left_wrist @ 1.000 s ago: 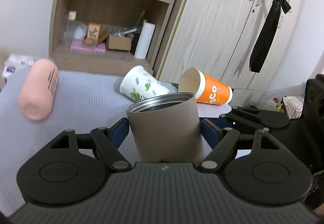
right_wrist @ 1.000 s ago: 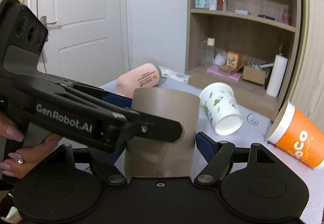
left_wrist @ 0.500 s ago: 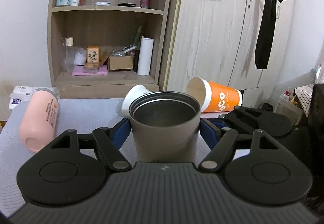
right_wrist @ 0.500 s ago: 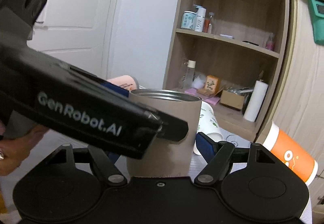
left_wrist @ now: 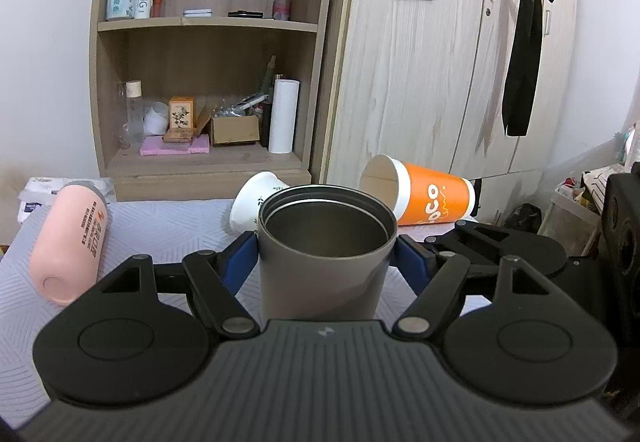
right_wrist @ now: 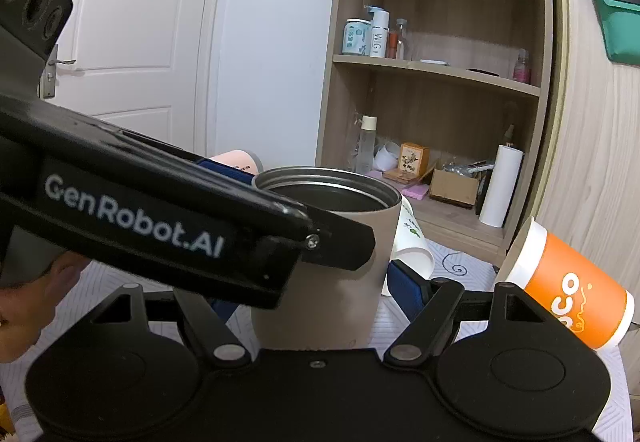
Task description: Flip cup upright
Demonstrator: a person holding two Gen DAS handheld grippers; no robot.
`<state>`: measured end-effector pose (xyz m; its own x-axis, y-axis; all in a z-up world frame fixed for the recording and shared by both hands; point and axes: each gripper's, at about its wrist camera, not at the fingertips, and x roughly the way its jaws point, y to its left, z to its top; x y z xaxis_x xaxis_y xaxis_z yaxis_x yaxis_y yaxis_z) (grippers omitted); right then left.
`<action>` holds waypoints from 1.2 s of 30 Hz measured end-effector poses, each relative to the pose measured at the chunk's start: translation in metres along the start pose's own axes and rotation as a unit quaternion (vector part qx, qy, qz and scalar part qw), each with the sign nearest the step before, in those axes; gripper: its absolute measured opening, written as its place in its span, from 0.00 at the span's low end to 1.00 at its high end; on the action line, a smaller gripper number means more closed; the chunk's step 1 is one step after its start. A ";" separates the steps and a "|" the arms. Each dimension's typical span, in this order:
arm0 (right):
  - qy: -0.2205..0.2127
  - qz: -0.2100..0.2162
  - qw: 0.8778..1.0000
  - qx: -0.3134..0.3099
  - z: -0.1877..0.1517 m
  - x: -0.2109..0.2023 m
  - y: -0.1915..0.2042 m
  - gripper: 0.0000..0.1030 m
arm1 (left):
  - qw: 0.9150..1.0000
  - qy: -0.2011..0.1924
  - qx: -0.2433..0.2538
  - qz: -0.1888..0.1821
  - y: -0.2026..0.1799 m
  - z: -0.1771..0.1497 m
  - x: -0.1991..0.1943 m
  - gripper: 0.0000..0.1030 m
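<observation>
A taupe metal cup [left_wrist: 324, 262] stands upright with its open mouth up. My left gripper [left_wrist: 326, 262] is shut on it, blue pads against both sides. The same cup [right_wrist: 340, 274] shows in the right wrist view between the fingers of my right gripper [right_wrist: 320, 290]. The right blue pad [right_wrist: 408, 290] stands a little apart from the cup wall. The left gripper's black arm [right_wrist: 160, 218] crosses in front and hides the right gripper's left finger.
An orange paper cup [left_wrist: 424, 198] lies on its side at the right, a white leaf-print cup [left_wrist: 256, 202] lies behind the taupe cup, and a pink tumbler [left_wrist: 72, 242] lies at the left. All are on a grey ribbed mat [left_wrist: 168, 226]. A wooden shelf [left_wrist: 208, 82] and wardrobe stand behind.
The taupe cup has been tipped from leaning away to upright, so its inside now shows. Both grippers rose and levelled with it.
</observation>
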<state>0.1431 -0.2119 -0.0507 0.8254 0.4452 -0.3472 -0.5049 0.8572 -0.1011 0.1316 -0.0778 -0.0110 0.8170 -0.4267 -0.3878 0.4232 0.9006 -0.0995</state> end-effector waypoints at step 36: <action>-0.088 -0.148 0.984 0.044 -0.009 -0.133 0.059 0.81 | 0.992 -0.070 -0.051 0.093 0.010 -0.038 -0.153 0.74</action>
<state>0.0014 -0.2234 -0.0193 0.9679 0.2046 -0.1462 -0.2189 0.9716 -0.0897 -0.0041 0.0000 0.0124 0.9264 -0.2537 -0.2783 0.2243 0.9653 -0.1334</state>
